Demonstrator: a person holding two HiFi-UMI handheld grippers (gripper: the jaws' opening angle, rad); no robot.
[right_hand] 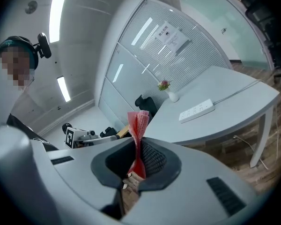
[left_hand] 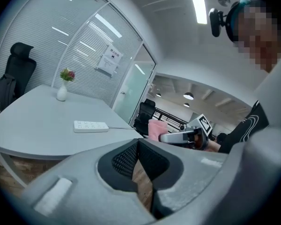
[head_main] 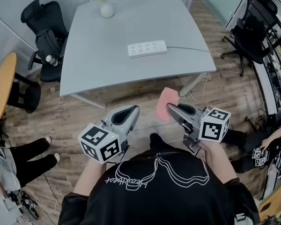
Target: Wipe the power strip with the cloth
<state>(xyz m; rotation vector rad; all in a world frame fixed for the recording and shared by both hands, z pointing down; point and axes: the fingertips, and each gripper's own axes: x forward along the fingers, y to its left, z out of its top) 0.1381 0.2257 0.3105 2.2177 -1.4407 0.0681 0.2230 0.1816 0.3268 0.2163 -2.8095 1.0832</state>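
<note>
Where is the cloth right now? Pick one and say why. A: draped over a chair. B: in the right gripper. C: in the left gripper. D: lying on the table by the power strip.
B: the pink cloth is pinched between the jaws of the right gripper and sticks up past them, while the left gripper is closed on nothing.
</note>
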